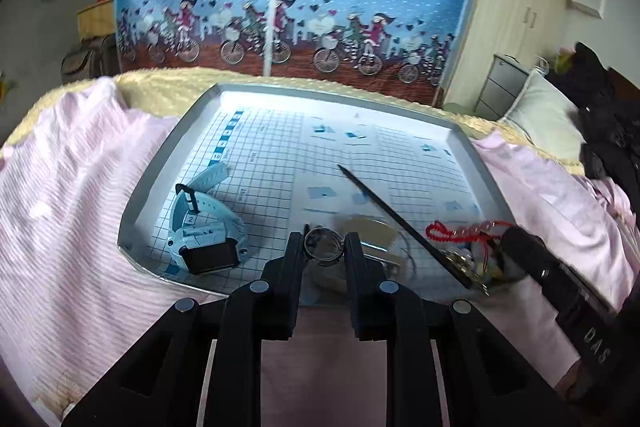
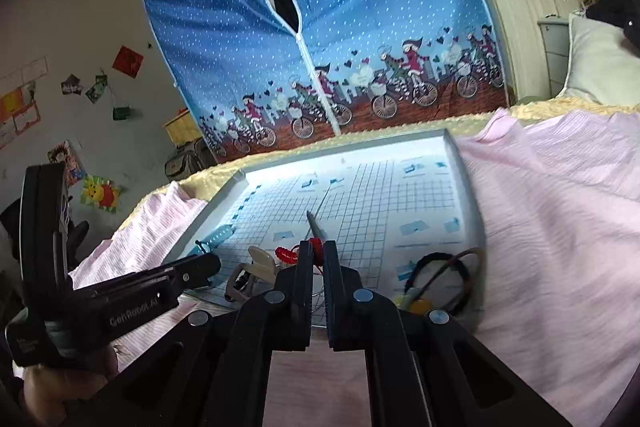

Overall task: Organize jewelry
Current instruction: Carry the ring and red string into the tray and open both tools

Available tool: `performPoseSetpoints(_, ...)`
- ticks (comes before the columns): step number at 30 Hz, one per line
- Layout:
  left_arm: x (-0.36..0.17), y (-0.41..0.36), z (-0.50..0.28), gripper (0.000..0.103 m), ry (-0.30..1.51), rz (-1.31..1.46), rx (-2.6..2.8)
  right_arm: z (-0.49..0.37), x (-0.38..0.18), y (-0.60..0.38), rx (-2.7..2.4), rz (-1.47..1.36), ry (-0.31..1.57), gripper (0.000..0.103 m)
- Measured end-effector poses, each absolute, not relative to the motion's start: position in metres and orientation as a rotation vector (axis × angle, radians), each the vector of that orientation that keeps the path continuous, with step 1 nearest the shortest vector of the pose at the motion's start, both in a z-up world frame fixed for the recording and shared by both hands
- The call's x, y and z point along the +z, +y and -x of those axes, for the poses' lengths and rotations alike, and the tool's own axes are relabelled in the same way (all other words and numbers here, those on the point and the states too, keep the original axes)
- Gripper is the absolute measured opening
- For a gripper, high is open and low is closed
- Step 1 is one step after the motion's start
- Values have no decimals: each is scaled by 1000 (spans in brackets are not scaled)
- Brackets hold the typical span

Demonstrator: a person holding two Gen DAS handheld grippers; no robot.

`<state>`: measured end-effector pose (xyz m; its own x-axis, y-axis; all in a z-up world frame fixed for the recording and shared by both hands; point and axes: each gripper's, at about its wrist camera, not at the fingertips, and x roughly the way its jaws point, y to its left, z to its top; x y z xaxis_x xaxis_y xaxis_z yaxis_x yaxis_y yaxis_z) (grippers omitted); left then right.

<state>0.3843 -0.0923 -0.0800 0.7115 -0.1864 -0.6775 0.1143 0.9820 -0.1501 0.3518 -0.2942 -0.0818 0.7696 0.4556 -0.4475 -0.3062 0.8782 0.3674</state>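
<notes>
Jewelry was spread in a grey tray [image 1: 138,187] on the bed: a metal ring [image 1: 323,245] was clamped by the left hand-held gripper [image 1: 323,247], a red cord bracelet [image 2: 316,251] by the right hand-held gripper [image 2: 318,255].

**Bedroom Around the Tray**

A blue fabric wardrobe [image 1: 296,7] printed with cyclists stood behind the bed, its zip partly open. A pink striped sheet [image 1: 72,195] lay over a yellow blanket [image 2: 560,107]. Cream cupboards [image 1: 508,27] and a pillow [image 2: 596,63] sat to the right.
</notes>
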Motion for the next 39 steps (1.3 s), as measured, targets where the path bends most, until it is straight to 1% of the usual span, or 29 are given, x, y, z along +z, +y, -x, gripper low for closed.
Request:
performPoseSetpoints(7,-86,-82,-404,17,789,134,-141,-355,-91,-279,448,-231,588,5)
performPoseSetpoints(28,-86,-88,-408,18,822,95,-151,-358,-91,-283,439,-245,618,6)
performPoseSetpoints(29,-85,-88,-407,20,827,94,-149,-358,-91,-284,436,-247,622,6)
performPoseSetpoints(31,-81,-85,-404,28,822,107,-152,-358,-90,-286,431,-253,625,9)
performPoseSetpoints(33,-74,-80,-398,49,799,123,-147,-356,-88,-288,424,-253,623,25)
performPoseSetpoints(34,-70,-77,-394,55,786,135,-147,-353,-86,-289,417,-253,616,28)
performPoseSetpoints(35,-65,-74,-390,68,776,151,-150,-351,-84,-291,411,-253,611,34)
performPoseSetpoints(36,-62,-72,-386,79,769,164,-152,-349,-81,-292,405,-254,606,39)
performPoseSetpoints(37,-56,-67,-379,82,756,184,-159,-345,-78,-294,393,-256,598,42)
performPoseSetpoints(39,-47,-61,-369,85,738,202,-169,-338,-71,-298,374,-264,580,58)
